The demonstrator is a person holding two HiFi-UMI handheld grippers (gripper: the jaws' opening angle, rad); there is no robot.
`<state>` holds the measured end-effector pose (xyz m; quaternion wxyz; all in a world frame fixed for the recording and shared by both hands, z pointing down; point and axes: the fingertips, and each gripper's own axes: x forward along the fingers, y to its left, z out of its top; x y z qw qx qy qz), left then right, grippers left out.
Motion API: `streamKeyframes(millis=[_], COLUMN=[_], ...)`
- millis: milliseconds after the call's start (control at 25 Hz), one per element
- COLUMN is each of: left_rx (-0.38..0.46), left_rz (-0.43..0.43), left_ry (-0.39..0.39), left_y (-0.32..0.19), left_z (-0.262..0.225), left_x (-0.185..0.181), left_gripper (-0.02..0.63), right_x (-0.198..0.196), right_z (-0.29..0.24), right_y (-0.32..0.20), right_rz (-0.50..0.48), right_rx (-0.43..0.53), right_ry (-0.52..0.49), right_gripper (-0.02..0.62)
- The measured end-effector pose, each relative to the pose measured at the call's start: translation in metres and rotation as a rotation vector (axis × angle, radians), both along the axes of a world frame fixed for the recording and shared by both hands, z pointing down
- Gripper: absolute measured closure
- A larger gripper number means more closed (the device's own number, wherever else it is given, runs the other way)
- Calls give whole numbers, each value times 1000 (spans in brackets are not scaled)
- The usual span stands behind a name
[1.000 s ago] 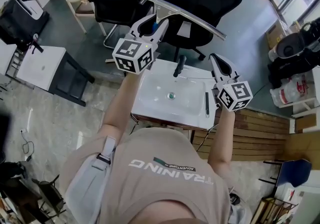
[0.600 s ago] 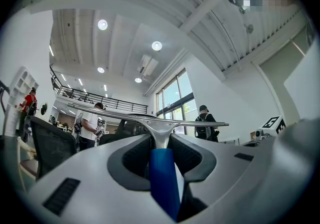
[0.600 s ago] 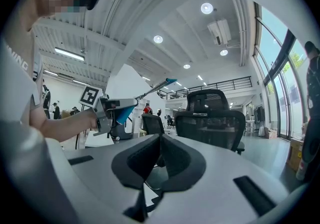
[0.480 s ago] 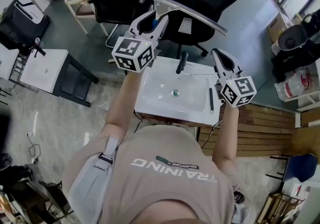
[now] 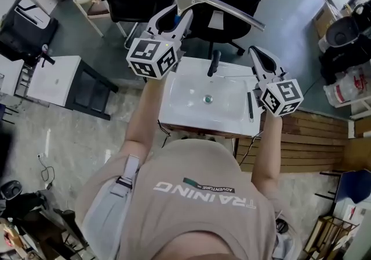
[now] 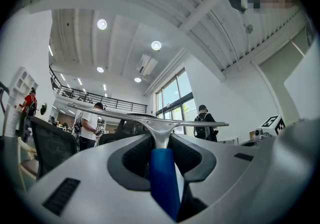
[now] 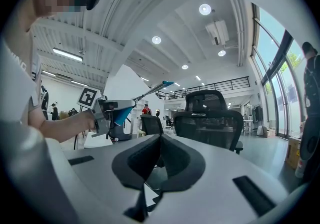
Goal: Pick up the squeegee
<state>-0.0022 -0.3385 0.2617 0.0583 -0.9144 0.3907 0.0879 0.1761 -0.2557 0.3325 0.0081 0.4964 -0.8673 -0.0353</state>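
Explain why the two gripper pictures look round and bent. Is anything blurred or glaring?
Left gripper view: a wide-angle lens leaves dark corners and curves the beams; ceiling lamps glare; the close squeegee handle looks soft. Right gripper view: same bending, windows overbright. Both carry a mosaic patch added afterwards. Head view: evenly lit, sharp.

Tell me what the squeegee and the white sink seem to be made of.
Squeegee head: probably polished metal, since it is silver and reflective. Its handle: likely plastic, a smooth, even blue. Sink: glossy white, so ceramic or similar, but I cannot tell for sure.
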Motion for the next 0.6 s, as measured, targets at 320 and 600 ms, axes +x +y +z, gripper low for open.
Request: streamKeyframes(millis=[320,600], left_rx=[1,8], left_rz=[3,8], left_ry=[-10,-3], left_y=[7,9], left_z=[0,-2], left_x=[2,3], left_gripper=[477,477], right_x=[0,1], right_z=[1,0], right_y=[5,10], right_rz=[1,-4], right_rx=[-7,-4], right_ry=[-7,-5], right_gripper=[561,561])
